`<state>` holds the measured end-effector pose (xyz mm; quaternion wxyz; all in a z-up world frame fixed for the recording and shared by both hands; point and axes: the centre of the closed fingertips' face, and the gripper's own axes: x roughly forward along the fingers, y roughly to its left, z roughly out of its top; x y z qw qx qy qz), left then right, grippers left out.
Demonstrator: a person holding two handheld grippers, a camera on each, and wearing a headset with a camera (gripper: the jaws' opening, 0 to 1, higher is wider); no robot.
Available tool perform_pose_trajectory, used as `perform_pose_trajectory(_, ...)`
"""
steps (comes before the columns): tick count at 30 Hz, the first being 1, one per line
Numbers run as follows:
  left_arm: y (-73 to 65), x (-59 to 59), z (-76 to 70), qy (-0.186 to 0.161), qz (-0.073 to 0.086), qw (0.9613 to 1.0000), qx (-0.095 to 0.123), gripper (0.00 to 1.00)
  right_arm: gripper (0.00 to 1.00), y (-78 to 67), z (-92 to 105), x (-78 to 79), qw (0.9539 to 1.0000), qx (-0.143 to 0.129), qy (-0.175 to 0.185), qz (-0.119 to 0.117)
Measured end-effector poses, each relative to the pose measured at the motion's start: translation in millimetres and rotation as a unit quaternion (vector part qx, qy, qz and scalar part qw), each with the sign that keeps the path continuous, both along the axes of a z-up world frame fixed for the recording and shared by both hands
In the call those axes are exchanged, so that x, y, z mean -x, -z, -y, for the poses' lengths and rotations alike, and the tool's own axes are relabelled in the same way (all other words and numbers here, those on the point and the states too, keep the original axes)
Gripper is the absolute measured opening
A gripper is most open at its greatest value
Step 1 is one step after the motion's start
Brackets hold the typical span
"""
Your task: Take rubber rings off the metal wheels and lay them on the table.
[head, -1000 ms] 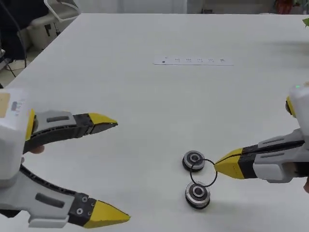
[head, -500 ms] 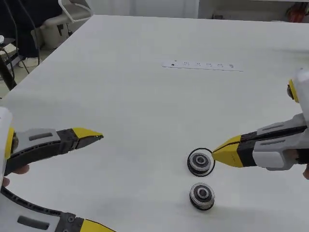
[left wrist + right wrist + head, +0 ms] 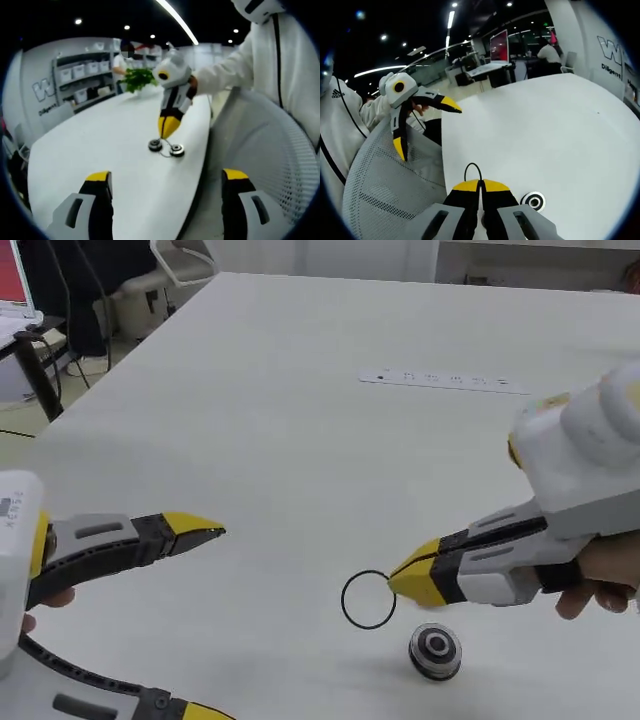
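My right gripper [image 3: 405, 578] is shut on a thin black rubber ring [image 3: 368, 598], which hangs from its yellow tips just left of them, low over the white table [image 3: 300, 420]. One metal wheel [image 3: 435, 650] lies flat below the gripper, near the table's front. In the right gripper view the ring [image 3: 472, 171] sticks up from the closed tips [image 3: 480, 184], with the wheel [image 3: 535, 201] to the right. The left gripper view shows two wheels [image 3: 155, 145] [image 3: 176, 150] under the right gripper [image 3: 168, 131]. My left gripper [image 3: 210, 620] stands wide open at the left, holding nothing.
A white power strip [image 3: 442, 381] lies across the far part of the table. A chair [image 3: 185, 255] stands beyond the far left corner. A white mesh chair [image 3: 385, 190] sits at the near table edge. A green plant [image 3: 137, 79] stands at the table's far end.
The right gripper has drawn the rubber ring leftward, away from the wheels. One wheel has slipped behind the gripper. The head camera has shifted; the left gripper stays open.
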<state>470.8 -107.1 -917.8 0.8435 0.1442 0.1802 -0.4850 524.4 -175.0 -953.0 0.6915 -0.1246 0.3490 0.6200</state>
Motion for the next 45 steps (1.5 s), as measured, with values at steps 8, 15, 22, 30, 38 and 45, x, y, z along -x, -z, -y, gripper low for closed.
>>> perform_pose_trajectory(8, -1.4, 1.8, -0.4, -0.004, -0.001, 1.0000, 0.001, 0.91, 0.00, 32.8, -11.2, 2.7, 0.9989, 0.042, -0.021, 0.000)
perform_pose_trajectory(15, -3.9, 1.7, -0.7, -0.005, 0.002, 1.0000, 0.001, 0.90, 0.00, 49.7, -14.0, 5.5, 0.9976, 0.064, -0.028, -0.005)
perform_pose_trajectory(22, -4.9, 1.3, -0.6, -0.006, 0.004, 1.0000, 0.000, 0.90, 0.02, 56.7, -11.3, 4.9, 0.9966, 0.077, -0.029, -0.002)
perform_pose_trajectory(30, -5.1, 1.4, 0.1, -0.004, 0.005, 1.0000, 0.000, 0.90, 0.05, 50.3, -4.5, 1.1, 0.9968, 0.076, -0.022, 0.003)
perform_pose_trajectory(38, -3.3, 0.5, 0.8, -0.001, 0.004, 1.0000, 0.000, 0.89, 0.08, 29.9, 2.2, -1.6, 0.9977, 0.063, -0.014, 0.019)
perform_pose_trajectory(45, -2.3, -0.3, 0.4, 0.001, 0.005, 1.0000, -0.002, 0.89, 0.10, 11.7, 11.1, -1.2, 0.9978, 0.054, -0.010, 0.036)
